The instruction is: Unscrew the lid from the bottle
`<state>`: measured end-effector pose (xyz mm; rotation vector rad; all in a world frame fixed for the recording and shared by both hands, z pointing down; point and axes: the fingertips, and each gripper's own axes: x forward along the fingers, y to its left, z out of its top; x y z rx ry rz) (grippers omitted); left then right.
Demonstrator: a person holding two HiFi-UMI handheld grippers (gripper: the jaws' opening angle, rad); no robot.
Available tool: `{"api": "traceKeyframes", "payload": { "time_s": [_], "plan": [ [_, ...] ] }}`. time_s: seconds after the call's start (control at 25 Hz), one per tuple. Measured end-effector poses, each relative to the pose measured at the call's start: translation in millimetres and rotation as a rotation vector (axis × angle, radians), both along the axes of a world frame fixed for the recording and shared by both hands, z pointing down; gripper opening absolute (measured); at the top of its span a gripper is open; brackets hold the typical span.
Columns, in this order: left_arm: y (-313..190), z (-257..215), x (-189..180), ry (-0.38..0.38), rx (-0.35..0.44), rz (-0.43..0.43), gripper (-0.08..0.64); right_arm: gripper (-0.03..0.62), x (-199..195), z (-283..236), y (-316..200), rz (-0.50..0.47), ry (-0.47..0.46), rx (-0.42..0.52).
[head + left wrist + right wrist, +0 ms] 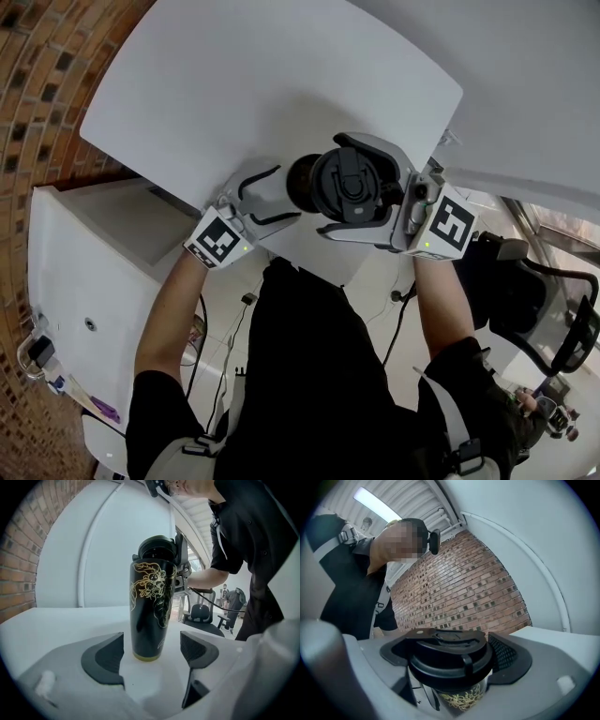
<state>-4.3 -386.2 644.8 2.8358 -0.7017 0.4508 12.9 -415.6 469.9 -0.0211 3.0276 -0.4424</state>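
A black bottle with a gold pattern stands upright on the white table. Its black lid sits on top, also seen from above as lid. My right gripper reaches in level from the right and is shut on the lid, one pad on each side in the right gripper view. My left gripper is open low at the bottle's base. Its pads stand clear of the bottle wall on both sides. In the head view the left gripper lies left of the bottle.
A brick wall runs along the left. A white cabinet stands below the table's near-left edge. An office chair is at the right, with cables on the floor. The table's near edge runs under both grippers.
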Motion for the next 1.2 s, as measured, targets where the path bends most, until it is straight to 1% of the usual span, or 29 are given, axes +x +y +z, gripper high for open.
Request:
{"api": "traceKeyframes", "payload": {
  "time_s": [0.2, 0.28, 0.44, 0.48, 0.56, 0.6, 0.64, 0.68, 0.72, 0.76, 0.84, 0.96, 1.04, 1.2],
  "plan": [
    [11.7, -18.2, -3.1, -0.011, -0.026, 0.023, 0.383, 0.477, -3.8, -18.0, 11.9, 0.045, -0.019, 0.027],
    [20.1, -34.9, -5.6, 0.024, -0.038, 0.014, 0.380, 0.477, -6.1, -30.6, 21.9, 0.059, -0.028, 0.039],
    [37.2, -76.9, -6.9, 0.126, -0.043, -0.038, 0.357, 0.477, -2.7, -53.0, 44.1, 0.105, -0.054, 0.059],
    [42.9, -86.9, -5.7, 0.133, -0.041, -0.039, 0.356, 0.477, -2.2, -59.0, 50.7, 0.114, -0.058, 0.068],
    [57.6, -102.5, -3.9, 0.121, -0.018, -0.032, 0.336, 0.477, -2.5, -71.1, 66.3, 0.115, -0.061, 0.088],
    [65.2, -109.1, -4.0, 0.109, 0.002, -0.033, 0.313, 0.477, -2.7, -76.7, 74.3, 0.109, -0.062, 0.096],
    [71.8, -116.7, -4.3, 0.098, 0.022, -0.040, 0.227, 0.477, -2.6, -82.0, 81.7, 0.101, -0.062, 0.104],
    [77.8, -125.4, -4.2, 0.091, 0.036, -0.049, 0.108, 0.477, -1.8, -87.2, 88.9, 0.092, -0.063, 0.112],
    [84.3, -134.1, -3.2, 0.090, 0.040, -0.053, 0.013, 0.477, -0.3, -92.2, 96.6, 0.084, -0.065, 0.120],
    [91.9, -141.7, -1.0, 0.091, 0.036, -0.051, 0.002, 0.477, 2.1, -97.0, 105.0, 0.077, -0.069, 0.129],
    [108.8, -152.9, 6.8, 0.095, 0.027, -0.036, 0.002, 0.477, 9.7, -105.2, 123.7, 0.065, -0.076, 0.148],
    [131.7, -162.0, 19.5, 0.085, 0.048, -0.046, 0.002, 0.477, 25.4, -114.0, 151.6, 0.052, -0.090, 0.177],
    [153.6, -165.3, 32.3, 0.091, 0.063, -0.069, 0.002, 0.477, 41.8, -117.5, 177.0, 0.056, -0.103, 0.174],
    [207.9, -175.5, 69.4, 0.137, 0.066, -0.093, 0.002, 0.477, 85.6, -127.8, 242.1, 0.071, -0.110, 0.181]
  ]
}}
